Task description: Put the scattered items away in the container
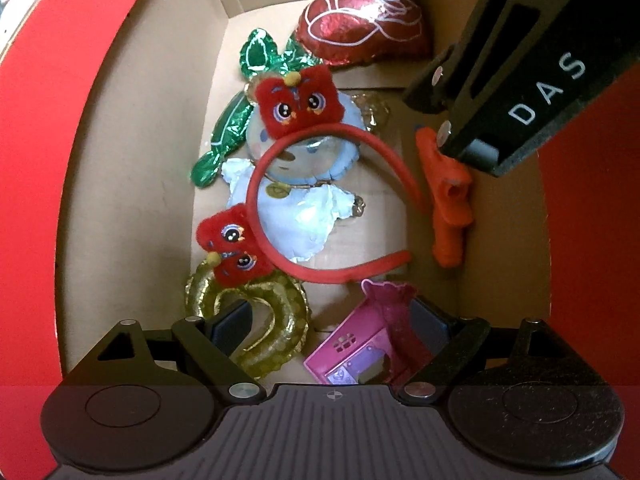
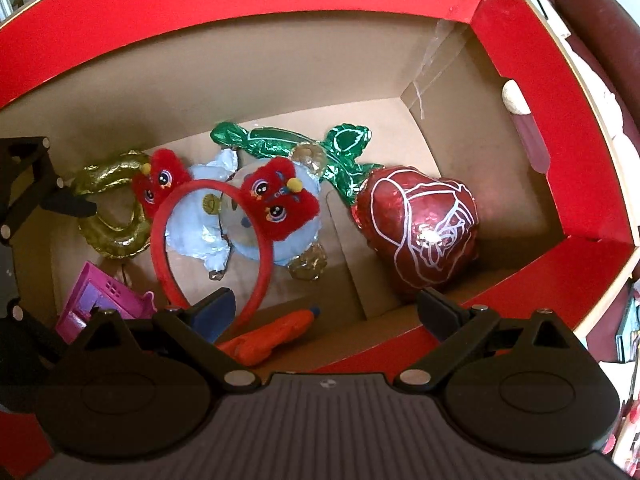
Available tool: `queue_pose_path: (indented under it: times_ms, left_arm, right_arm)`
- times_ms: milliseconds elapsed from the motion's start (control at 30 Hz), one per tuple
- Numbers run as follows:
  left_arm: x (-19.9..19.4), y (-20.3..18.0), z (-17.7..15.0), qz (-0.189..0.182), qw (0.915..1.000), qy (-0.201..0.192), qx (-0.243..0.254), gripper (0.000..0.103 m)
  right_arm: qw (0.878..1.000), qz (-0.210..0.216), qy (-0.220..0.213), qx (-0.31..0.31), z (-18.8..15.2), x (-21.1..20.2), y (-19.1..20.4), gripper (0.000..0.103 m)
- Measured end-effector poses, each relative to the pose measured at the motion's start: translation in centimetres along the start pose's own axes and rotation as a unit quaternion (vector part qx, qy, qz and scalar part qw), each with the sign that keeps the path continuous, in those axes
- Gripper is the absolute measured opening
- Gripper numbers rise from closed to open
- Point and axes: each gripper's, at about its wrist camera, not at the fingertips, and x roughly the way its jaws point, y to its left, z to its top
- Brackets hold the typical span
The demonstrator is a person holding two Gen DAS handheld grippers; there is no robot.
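Note:
The container is a red cardboard box (image 1: 36, 200) with a brown inside, also in the right wrist view (image 2: 280, 8). In it lie a red headband with plush lion faces (image 1: 332, 140) (image 2: 256, 216), a red rose foil balloon (image 1: 360, 20) (image 2: 420, 232), a pale blue foil figure (image 1: 288, 208) (image 2: 192, 232), a gold foil balloon (image 1: 272, 320) (image 2: 112, 216), a pink toy house (image 1: 352, 352) (image 2: 100, 300) and an orange toy (image 1: 448, 200) (image 2: 272, 336). My left gripper (image 1: 332, 324) is open and empty above the gold balloon and pink house. My right gripper (image 2: 324, 312) is open and empty above the orange toy.
The box walls stand high around both grippers. The right gripper's black body (image 1: 520, 60) reaches into the box's right side in the left wrist view. The left gripper's black linkage (image 2: 24, 208) shows at the left edge of the right wrist view.

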Motion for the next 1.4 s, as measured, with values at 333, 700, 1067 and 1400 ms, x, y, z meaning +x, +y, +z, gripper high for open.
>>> queue_pose_path:
  times_ms: [333, 700, 1067, 1400]
  left_arm:
    - [0.5, -0.6, 0.0, 0.0, 0.9999, 0.013, 0.008, 0.093]
    - [0.8, -1.0, -0.1, 0.0, 0.9997, 0.022, 0.012, 0.093]
    - [0.8, -1.6, -0.1, 0.001, 0.9995, 0.027, 0.019, 0.091]
    - [0.9, -1.5, -0.1, 0.0, 0.9994, 0.027, 0.02, 0.091]
  right_arm:
    - [1.0, -0.014, -0.008, -0.019, -0.2, 0.3, 0.3, 0.098]
    - [0.999, -0.013, -0.022, -0.021, -0.4, 0.2, 0.2, 0.098]
    - [0.999, -0.018, -0.031, -0.021, -0.5, 0.2, 0.4, 0.098]
    - [0.999, -0.02, -0.032, -0.022, -0.6, 0.3, 0.4, 0.098]
